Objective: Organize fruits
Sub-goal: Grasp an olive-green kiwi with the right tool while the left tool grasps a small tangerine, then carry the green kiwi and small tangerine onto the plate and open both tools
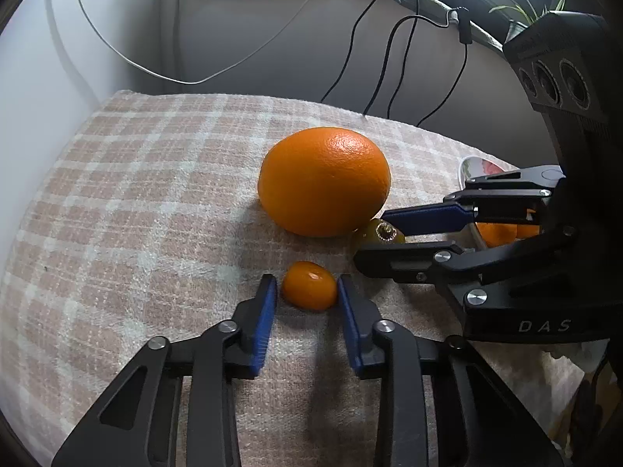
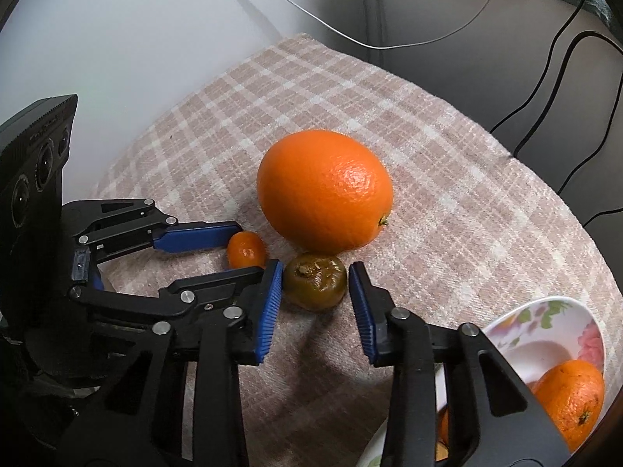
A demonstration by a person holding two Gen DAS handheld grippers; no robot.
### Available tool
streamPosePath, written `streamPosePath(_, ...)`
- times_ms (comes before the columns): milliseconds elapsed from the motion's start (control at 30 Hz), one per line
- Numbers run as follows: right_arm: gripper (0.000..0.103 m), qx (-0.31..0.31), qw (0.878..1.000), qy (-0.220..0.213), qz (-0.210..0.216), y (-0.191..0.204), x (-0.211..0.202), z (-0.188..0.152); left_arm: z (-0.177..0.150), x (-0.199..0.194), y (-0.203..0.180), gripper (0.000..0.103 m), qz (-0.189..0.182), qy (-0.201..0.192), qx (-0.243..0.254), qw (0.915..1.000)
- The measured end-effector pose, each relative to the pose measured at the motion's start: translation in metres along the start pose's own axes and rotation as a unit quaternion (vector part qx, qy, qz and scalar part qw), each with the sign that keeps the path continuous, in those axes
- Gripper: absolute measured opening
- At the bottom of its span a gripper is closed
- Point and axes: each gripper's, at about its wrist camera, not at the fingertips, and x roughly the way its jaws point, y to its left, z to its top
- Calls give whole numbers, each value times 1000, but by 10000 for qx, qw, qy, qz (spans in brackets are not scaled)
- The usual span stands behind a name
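Note:
A small orange kumquat [image 1: 309, 286] lies on the checked cloth [image 1: 136, 194], and my left gripper [image 1: 305, 284] is shut on it with a blue pad on each side. The right wrist view shows that same kumquat [image 2: 245, 251] pinched in the left gripper [image 2: 249, 251]. Just right of it sits a wrinkled brown-green fruit [image 2: 315, 282]. My right gripper [image 2: 316, 268] straddles this fruit, open, with a sliver of gap at its right pad. A large orange [image 2: 325, 190] rests behind both, touching the brown fruit [image 1: 373, 233]. The right gripper [image 1: 372, 235] reaches in from the right.
A flowered white bowl [image 2: 545, 311] with oranges [image 2: 568, 397] in it stands at the right edge of the cloth. Black cables [image 1: 389, 58] and a white cable [image 1: 117, 50] hang over the grey sofa back behind. The cloth drops away at the left and back.

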Motion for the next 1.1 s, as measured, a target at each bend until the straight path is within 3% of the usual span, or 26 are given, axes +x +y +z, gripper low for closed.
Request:
streamPosePath(533, 31, 42, 9999, -110, 15, 0, -8, -4, -1, -15, -4, 26, -45, -75, -53, 9999)
streamPosePath(1100, 31, 260, 9974, -673, -49, -8, -70, -34, -5, -49, -31, 26, -185, -342, 90, 9992)
